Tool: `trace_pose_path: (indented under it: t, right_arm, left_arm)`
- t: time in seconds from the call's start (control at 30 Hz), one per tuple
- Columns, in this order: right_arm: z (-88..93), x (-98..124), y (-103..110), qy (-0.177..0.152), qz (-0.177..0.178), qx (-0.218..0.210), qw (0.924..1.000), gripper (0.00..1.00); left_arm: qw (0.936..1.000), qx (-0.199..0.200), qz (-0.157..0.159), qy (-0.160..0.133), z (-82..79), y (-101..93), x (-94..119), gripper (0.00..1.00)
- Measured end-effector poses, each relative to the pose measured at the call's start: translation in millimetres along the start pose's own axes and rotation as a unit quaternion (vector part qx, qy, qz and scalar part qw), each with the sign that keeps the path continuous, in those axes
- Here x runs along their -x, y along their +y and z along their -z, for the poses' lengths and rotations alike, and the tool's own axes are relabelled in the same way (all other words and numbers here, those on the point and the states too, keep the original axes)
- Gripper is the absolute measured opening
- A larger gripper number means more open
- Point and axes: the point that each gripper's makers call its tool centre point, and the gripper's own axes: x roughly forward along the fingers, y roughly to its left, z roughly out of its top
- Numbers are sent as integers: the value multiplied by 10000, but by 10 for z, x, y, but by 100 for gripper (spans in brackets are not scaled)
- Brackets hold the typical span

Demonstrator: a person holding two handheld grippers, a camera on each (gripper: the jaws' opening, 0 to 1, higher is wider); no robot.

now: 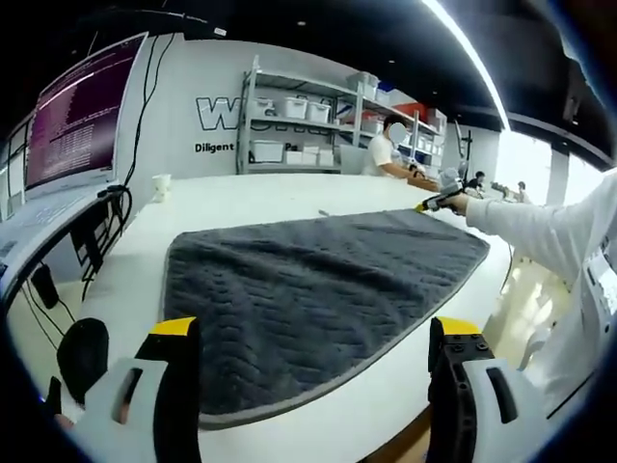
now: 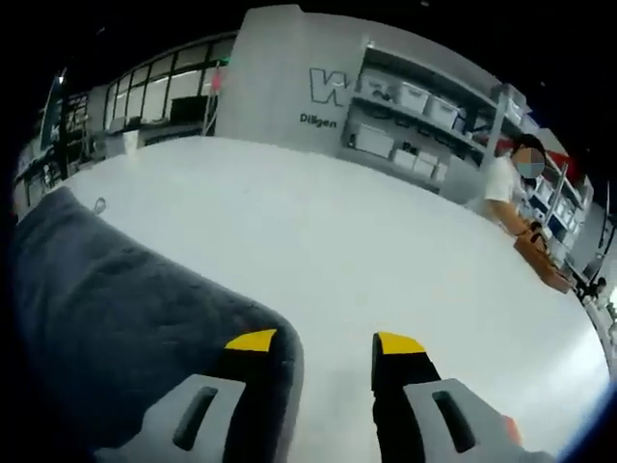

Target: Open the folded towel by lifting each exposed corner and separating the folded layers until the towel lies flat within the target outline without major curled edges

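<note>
A dark grey towel [image 1: 308, 299] with a wavy quilted texture is lying spread across a white table [image 1: 241, 198]. In the left gripper view, the left gripper [image 1: 318, 338] is hovering with its yellow-tipped jaws wide apart and gripping nothing; the towel's near edge is sitting between and just beyond them. At the towel's far right corner, the right gripper [image 1: 431, 204] is reaching in on a white sleeve [image 1: 540, 227]. In the right gripper view, the right gripper [image 2: 323, 342] is also spread open, holding nothing, with the towel [image 2: 116, 318] lying to the left of its jaws and running under the left one. Beyond the table, a person [image 1: 386, 154] is standing by shelving [image 1: 308, 121], and a monitor [image 1: 77, 116] is glowing to the left.
</note>
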Motion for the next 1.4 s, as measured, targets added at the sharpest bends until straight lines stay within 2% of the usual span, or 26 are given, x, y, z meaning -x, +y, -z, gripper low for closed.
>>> trace_pose_path:
  t: [0.1,0.13,0.2,0.3,0.33,0.47,0.53,0.6,0.7,0.83,1.1,1.2,1.4]
  right_arm:
    - [-152,324,86,-290,-281,33,9992,40]
    - [-164,372,119,-317,-356,36,9989,44]
    - [-222,700,275,-458,-699,66,9965,50]
    - [-228,1226,466,-752,-912,158,9929,53]
    - [-224,1325,497,-828,-955,170,9918,54]
    - [-98,1999,852,-1238,-1368,-289,9824,63]
    - [46,2254,1000,-1199,-1501,-346,9808,69]
    - [218,2457,1165,-1038,-1626,-190,9810,74]
    - [405,2659,1327,-889,-1554,17,9838,81]
    - [575,2848,1505,-687,-1467,52,9868,99]
    - [628,3003,1642,-710,-1477,-135,9864,99]
    - [611,3034,1668,-727,-1458,-88,9866,99]
    - [652,3034,1644,-528,-1329,93,9897,99]
  left_arm:
    - [10000,22,-48,-47,-2,36,75,97]
    - [10000,41,-79,-22,11,53,92,97]
    - [9999,80,-141,3,38,104,151,98]
    - [9998,131,-169,-2,57,132,214,98]
    - [9997,141,-175,2,62,136,225,99]
    - [9997,149,-179,-40,61,150,277,99]
    - [9997,144,-173,-74,56,144,286,99]
    - [9998,150,-149,-64,66,135,281,99]
    - [9998,196,-88,-51,79,114,267,99]
    - [9998,186,-22,-83,63,73,250,99]
    - [9996,241,51,-108,98,48,276,99]
    - [9996,283,42,-89,127,65,303,99]
    - [9994,323,38,-119,145,60,328,99]
